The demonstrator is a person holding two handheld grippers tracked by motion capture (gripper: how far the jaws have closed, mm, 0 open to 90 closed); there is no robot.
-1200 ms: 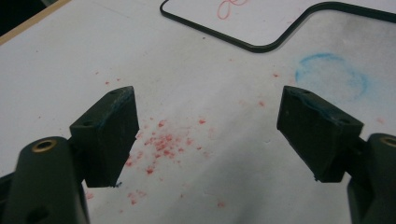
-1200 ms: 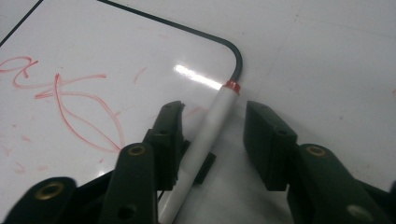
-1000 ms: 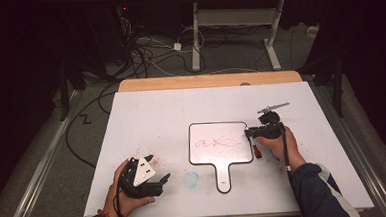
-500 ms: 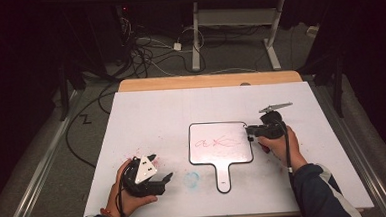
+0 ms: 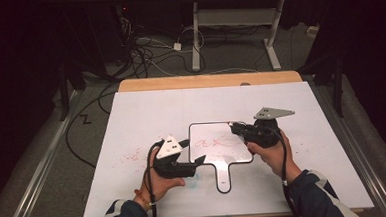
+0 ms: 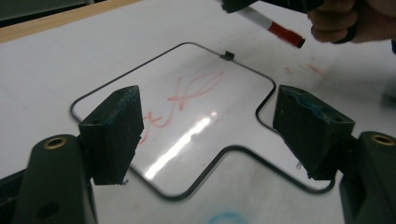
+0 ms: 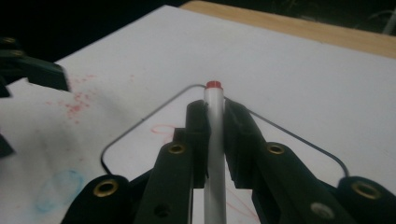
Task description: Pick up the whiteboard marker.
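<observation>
I see the white-covered desk [image 5: 146,116] across the centre of the high view, red smears at its left-centre. The handled whiteboard [image 5: 218,149] lies flat at frame centre, red scribble on it, handle toward the bottom edge. Left tool [image 5: 196,164], lower left of centre, sits just beside the board's lower-left corner; its jaws stand apart, have just narrowed a little, with nothing between them. Right tool [image 5: 234,128], right of centre, over the board's upper-right corner, is clenched on the red-tipped marker [image 7: 214,135].
</observation>
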